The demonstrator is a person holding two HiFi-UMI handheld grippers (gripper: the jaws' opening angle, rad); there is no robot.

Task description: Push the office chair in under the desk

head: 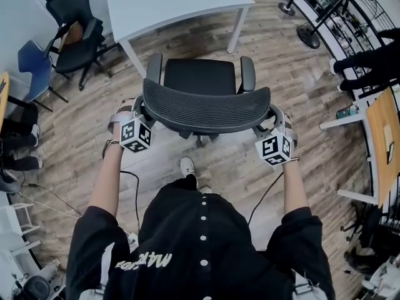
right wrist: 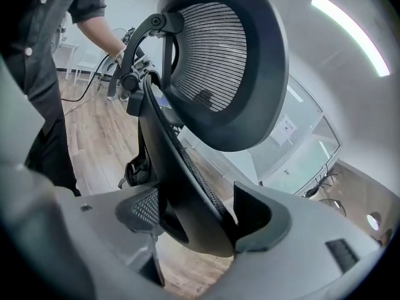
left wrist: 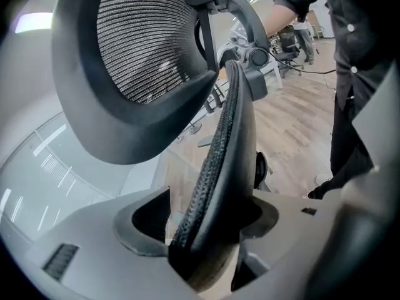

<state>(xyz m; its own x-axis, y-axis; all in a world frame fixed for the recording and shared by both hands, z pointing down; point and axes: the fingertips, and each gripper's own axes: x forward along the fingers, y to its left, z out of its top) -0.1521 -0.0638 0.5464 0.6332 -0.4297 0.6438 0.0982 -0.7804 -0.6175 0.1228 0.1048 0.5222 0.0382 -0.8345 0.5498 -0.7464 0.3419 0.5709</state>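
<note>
A black mesh office chair faces a white desk [head: 175, 2]. Its seat [head: 200, 77] stands just short of the desk's front edge, and its curved backrest [head: 206, 108] is toward me. My left gripper [head: 139, 110] is shut on the backrest's left edge and my right gripper [head: 276, 116] on its right edge. In the left gripper view the backrest rim [left wrist: 234, 142] runs down between the jaws of the left gripper [left wrist: 206, 230], under the headrest [left wrist: 134, 61]. In the right gripper view the rim [right wrist: 169, 161] sits between the jaws of the right gripper [right wrist: 200, 220], below the headrest [right wrist: 219, 55].
A second black chair [head: 75, 30] and a blue chair [head: 34, 64] stand at the left of the desk. A floor fan [head: 309, 36] and racks are at the far right, with a wooden table [head: 384, 142] and a person's sleeve [head: 369, 61]. Cables trail on the wood floor.
</note>
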